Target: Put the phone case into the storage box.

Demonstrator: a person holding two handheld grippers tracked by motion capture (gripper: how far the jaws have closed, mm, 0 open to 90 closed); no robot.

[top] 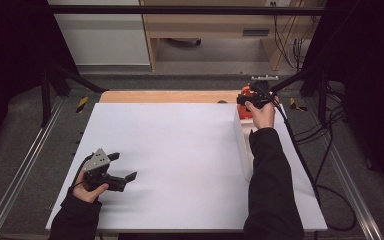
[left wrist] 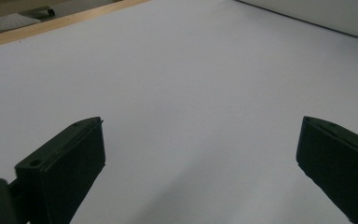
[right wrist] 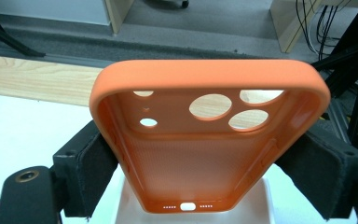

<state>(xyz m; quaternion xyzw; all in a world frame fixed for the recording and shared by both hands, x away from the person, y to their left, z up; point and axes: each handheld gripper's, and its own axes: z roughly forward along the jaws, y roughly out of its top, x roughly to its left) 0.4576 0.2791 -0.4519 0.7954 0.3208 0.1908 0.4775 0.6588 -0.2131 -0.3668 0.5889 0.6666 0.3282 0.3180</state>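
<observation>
Right gripper [right wrist: 205, 168] clamps orange phone case [right wrist: 209, 140] across its 2 long sides, raised over far end of white box [top: 243, 145] at table's far right; case open side up, camera cutouts away from hand. Judged: pick-up done, setting down left. Left gripper [left wrist: 200, 158] hovers low over bare white table [top: 180, 150], near left, jaws spread wide, holding nothing. Wooden strip [top: 170, 96] beyond; cables [top: 325, 150] trail right. Nothing blocks path.

The orange phone case [top: 246, 95] sits mostly hidden — behind the right claw [top: 252, 100].
</observation>
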